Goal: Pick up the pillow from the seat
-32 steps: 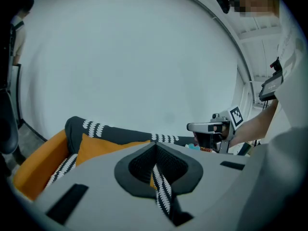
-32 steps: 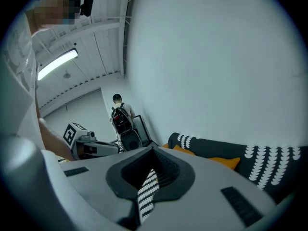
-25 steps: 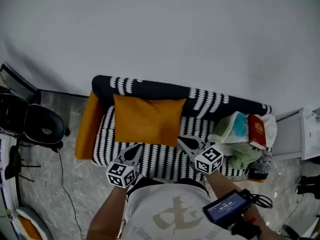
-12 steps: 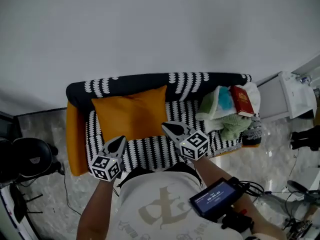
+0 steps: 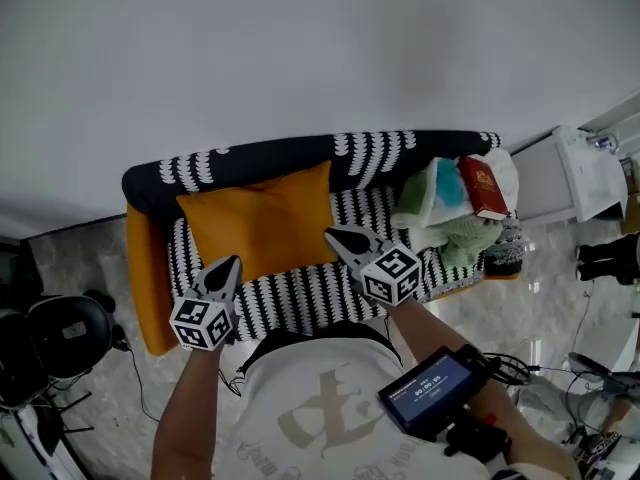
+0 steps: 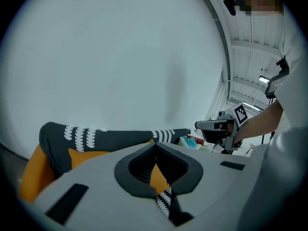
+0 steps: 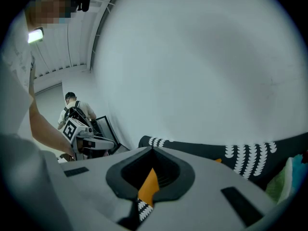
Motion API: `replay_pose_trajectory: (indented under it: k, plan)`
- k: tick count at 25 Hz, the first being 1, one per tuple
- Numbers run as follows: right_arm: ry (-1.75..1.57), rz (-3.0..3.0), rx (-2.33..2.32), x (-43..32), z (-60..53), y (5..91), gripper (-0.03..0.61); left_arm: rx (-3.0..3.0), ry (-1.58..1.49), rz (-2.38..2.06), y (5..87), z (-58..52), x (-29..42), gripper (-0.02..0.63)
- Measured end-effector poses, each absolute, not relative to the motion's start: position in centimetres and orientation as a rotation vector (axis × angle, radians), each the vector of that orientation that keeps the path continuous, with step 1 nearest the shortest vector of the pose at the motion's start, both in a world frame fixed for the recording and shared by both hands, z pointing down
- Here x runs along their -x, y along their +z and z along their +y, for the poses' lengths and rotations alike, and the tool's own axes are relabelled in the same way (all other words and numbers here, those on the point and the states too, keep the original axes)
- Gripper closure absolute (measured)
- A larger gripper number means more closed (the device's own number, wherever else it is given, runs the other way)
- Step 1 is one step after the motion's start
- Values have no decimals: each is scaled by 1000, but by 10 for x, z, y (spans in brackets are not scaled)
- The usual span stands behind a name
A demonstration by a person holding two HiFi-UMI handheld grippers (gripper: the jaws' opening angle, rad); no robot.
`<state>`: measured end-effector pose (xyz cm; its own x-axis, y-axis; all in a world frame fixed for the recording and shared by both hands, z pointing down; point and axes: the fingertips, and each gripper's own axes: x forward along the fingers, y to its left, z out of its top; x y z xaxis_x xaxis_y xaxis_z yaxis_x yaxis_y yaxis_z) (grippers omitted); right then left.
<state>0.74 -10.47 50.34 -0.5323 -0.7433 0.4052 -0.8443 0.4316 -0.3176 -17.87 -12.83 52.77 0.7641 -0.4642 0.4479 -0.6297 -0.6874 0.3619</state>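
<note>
An orange pillow [image 5: 262, 223] leans against the backrest on the left half of a black-and-white patterned sofa [image 5: 300, 300]. My left gripper [image 5: 228, 266] hovers shut over the seat's front edge, just below the pillow's lower left corner, holding nothing. My right gripper [image 5: 338, 238] is shut and empty too, its tips close to the pillow's lower right corner. In the left gripper view the pillow [image 6: 86, 156] shows above the shut jaws. A sliver of the pillow [image 7: 149, 184] appears through the jaw gap in the right gripper view.
A heap of clothes [image 5: 452, 230] with a red book [image 5: 481, 189] on top fills the sofa's right end. An orange blanket [image 5: 142, 280] hangs over the left armrest. A white cabinet [image 5: 570, 173] stands at the right, a black office chair [image 5: 50, 338] at the left.
Both grippers have moved toward the pillow's lower corners, the left one drifting left along the seat front. The head view has swung, so the sofa sits more centred. Both jaws stayed shut.
</note>
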Motion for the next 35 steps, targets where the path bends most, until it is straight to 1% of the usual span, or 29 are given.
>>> replay_pose_trajectory:
  k: [7, 12, 19, 24, 29, 35]
  plan:
    - [804, -2499, -1365, -21, -118, 530, 566, -2401, 514, -898, 539, -129, 175, 606]
    - [892, -2485, -1342, -33, -120, 562, 566, -2325, 488, -911, 552, -121, 172, 606]
    - [966, -2394, -1367, -50, -133, 603, 566, -2263, 507, -940, 580, -134, 190, 606]
    - [991, -2331, -1423, -56, -148, 621, 566, -2244, 546, -916, 609, -150, 201, 606]
    - [1089, -2260, -1495, -61, -152, 651, 565, -2198, 617, -897, 652, -162, 212, 606]
    - [1174, -2177, -1557, -70, -149, 692, 565, -2136, 681, -871, 698, -168, 211, 604]
